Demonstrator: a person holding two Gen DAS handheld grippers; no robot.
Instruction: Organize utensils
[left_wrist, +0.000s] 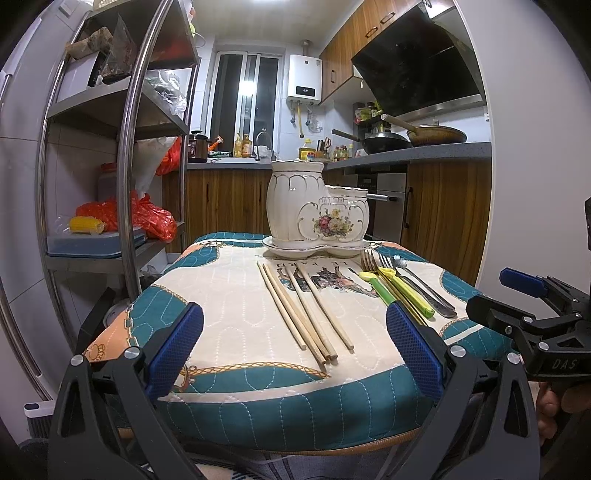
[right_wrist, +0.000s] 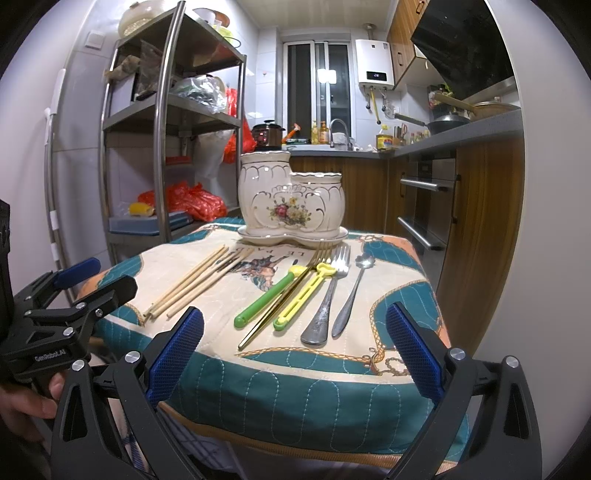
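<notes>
Tools: left (left_wrist: 295, 345), right (right_wrist: 293, 345) spread wide, unladen | ceramic holder (right_wrist: 291, 199): contents unseen

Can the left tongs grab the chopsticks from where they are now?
Probably yes. The left tongs are open, and the chopsticks lie bare on the cloth straight ahead, with nothing on top or in between.
</notes>
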